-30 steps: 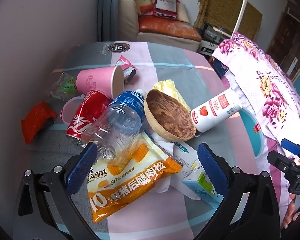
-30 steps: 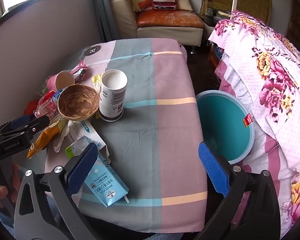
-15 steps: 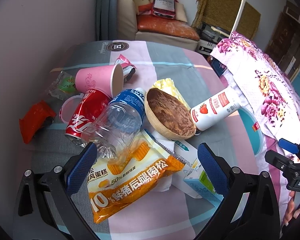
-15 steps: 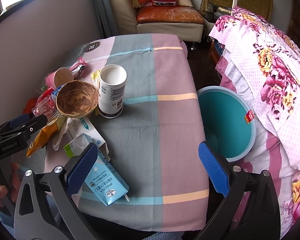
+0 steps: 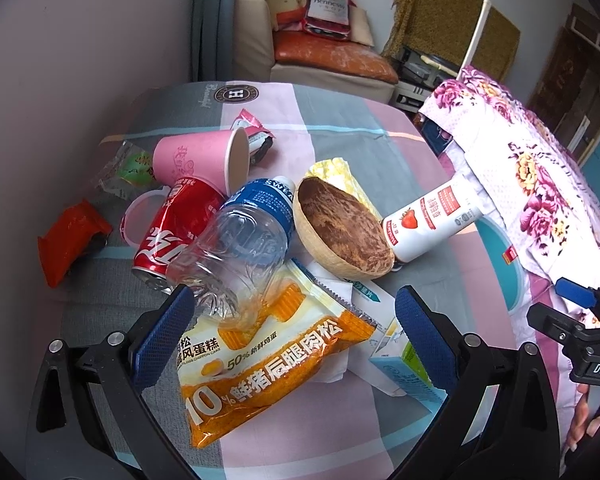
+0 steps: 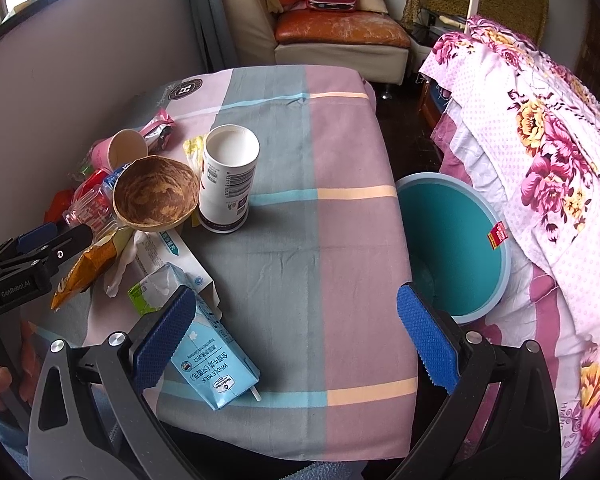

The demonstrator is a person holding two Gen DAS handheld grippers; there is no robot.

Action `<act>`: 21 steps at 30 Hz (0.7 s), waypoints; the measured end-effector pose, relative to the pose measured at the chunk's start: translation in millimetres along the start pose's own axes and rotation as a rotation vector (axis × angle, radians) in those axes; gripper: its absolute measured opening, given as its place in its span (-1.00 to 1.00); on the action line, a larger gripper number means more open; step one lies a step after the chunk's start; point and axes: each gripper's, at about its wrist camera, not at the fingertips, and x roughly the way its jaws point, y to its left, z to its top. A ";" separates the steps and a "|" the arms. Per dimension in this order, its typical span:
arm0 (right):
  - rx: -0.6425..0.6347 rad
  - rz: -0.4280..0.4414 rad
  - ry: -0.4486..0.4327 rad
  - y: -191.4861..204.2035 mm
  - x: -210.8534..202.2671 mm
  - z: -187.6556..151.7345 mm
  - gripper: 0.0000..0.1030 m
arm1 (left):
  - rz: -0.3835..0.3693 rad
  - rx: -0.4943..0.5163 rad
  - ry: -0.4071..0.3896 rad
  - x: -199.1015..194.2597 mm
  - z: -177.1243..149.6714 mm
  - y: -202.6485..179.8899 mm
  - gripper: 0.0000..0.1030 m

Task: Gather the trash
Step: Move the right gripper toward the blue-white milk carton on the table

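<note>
1. Trash lies heaped on the striped tablecloth point(image 6: 292, 264), filling the middle of the left wrist view and the left side of the right wrist view.
2. Left gripper point(image 5: 292, 336) is spread wide with nothing between its blue pads, low in its own frame above the orange snack bag point(image 5: 268, 364).
3. Just past the pads, a crushed clear water bottle point(image 5: 240, 248) lies across the bag's top, touching a red cola can point(image 5: 172, 232) at its left.
4. Up and left of the can a pink paper cup point(image 5: 204, 160) lies on its side; an orange wrapper point(image 5: 68, 240) sits apart at the left edge.
5. Right of the bottle a brown bowl point(image 5: 340, 232) tilts against a white strawberry drink bottle point(image 5: 432, 220), which in the right wrist view stands upright.
6. Right gripper point(image 6: 296, 336) is likewise released and empty, low in its frame, with a blue milk carton point(image 6: 216, 364) lying flat beside its left pad.
7. Beyond its right pad, in the right middle of that view, a teal bin point(image 6: 452, 240) stands beside the table's edge, seemingly on the floor, under a floral quilt point(image 6: 540, 140).
</note>
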 end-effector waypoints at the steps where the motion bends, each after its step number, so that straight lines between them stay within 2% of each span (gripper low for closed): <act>1: -0.003 -0.002 0.001 0.9 0.2 0.1 0.88 | 0.001 0.001 -0.001 0.1 0.1 0.4 0.95; 15: -0.041 -0.007 0.028 15.5 4.9 -0.6 0.88 | -0.002 0.001 -0.002 0.6 0.9 8.4 0.95; 21: -0.079 0.015 0.065 28.5 10.5 -1.3 0.88 | -0.005 0.000 -0.001 1.8 0.5 13.1 0.95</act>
